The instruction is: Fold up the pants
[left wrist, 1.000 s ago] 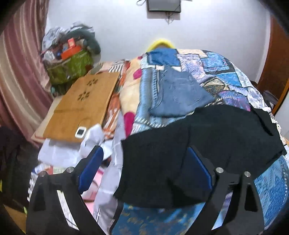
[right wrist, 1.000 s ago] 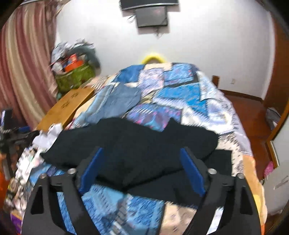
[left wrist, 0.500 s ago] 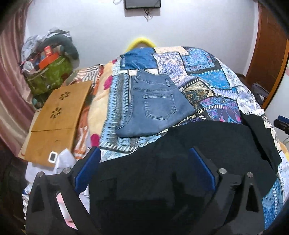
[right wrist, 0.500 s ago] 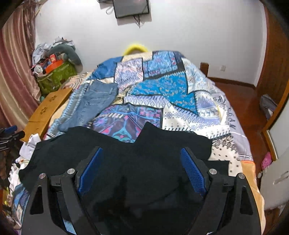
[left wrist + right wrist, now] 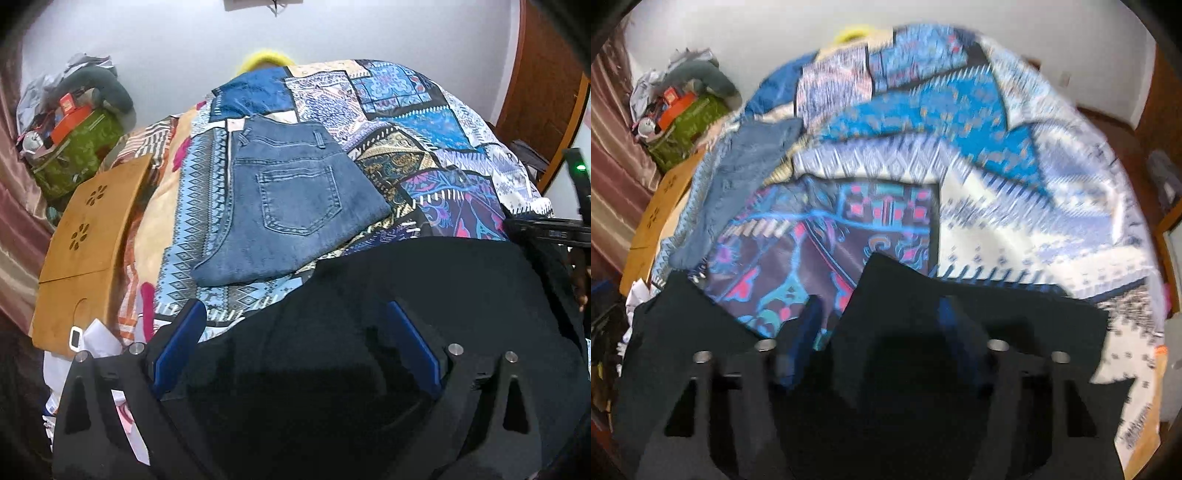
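Note:
Black pants point(image 5: 424, 288) lie spread across the near end of the patchwork bedspread point(image 5: 417, 122); they also show in the right wrist view point(image 5: 1015, 325). My left gripper point(image 5: 295, 332) is open, its blue pads low over the black fabric near the left side. My right gripper point(image 5: 881, 317) has its jaws part closed around a raised peak of the black pants; the view is blurred. Folded blue jeans point(image 5: 291, 199) lie further up the bed, also in the right wrist view point(image 5: 738, 177).
A wooden lap table point(image 5: 88, 236) and a green bag point(image 5: 77, 147) heaped with clutter stand left of the bed. Papers point(image 5: 99, 339) lie near the bed's left corner. The other gripper point(image 5: 554, 229) shows at the right edge. A brown door point(image 5: 543, 74) is at the right.
Both grippers have dropped lower and closer to the black pants. The right gripper's jaws have narrowed around a fold of the fabric. The left jaws stay wide.

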{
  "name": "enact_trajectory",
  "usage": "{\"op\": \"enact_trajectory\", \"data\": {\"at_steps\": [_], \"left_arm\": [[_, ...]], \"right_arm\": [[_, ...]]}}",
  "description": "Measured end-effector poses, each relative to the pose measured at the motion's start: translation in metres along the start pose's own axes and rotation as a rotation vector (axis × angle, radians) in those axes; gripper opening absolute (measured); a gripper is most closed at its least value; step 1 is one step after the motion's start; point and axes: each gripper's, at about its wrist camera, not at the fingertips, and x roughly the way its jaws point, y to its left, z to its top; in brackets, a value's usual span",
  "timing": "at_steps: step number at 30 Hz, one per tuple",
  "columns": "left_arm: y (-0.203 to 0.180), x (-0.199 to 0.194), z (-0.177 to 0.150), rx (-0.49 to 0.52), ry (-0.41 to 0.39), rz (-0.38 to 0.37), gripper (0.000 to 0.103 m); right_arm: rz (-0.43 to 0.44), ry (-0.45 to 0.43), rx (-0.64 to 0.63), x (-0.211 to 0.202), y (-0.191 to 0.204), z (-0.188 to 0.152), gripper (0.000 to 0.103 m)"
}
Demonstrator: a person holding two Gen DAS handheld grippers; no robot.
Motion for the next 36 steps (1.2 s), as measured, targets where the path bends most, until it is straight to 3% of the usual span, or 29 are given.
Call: {"op": "enact_trajectory", "data": {"at_steps": [3, 5, 8, 13, 23, 26, 29, 36], "left_arm": [[-0.005, 0.002, -0.002, 0.015, 0.009, -0.004, 0.099], [-0.010, 0.001, -0.003, 0.034, 0.014, 0.002, 0.099], [-0.018, -0.003, -0.004, 0.069, 0.021, 0.003, 0.099], [-0.042, -0.018, -0.009, 0.143, 0.040, -0.040, 0.099], [-0.111, -0.027, -0.037, 0.276, 0.131, -0.122, 0.099], [-0.128, -0.032, -0.044, 0.283, 0.118, -0.113, 0.099], [-0.140, -0.035, -0.046, 0.296, 0.124, -0.114, 0.099], [-0.152, -0.037, -0.050, 0.288, 0.128, -0.107, 0.099]], "right_arm": [[0.007, -0.007, -0.003, 0.004, -0.003, -0.003, 0.037], [0.022, -0.022, 0.000, -0.003, -0.004, -0.004, 0.018], [0.010, -0.040, -0.019, -0.016, -0.002, -0.009, 0.010], [0.010, -0.134, -0.025, -0.060, -0.006, -0.010, 0.009], [-0.010, -0.416, -0.029, -0.213, -0.024, -0.010, 0.007], [-0.016, -0.493, -0.029, -0.248, -0.030, -0.019, 0.007], [-0.045, -0.503, -0.021, -0.257, -0.042, -0.033, 0.006], [-0.075, -0.368, 0.093, -0.221, -0.092, -0.085, 0.005]]}}
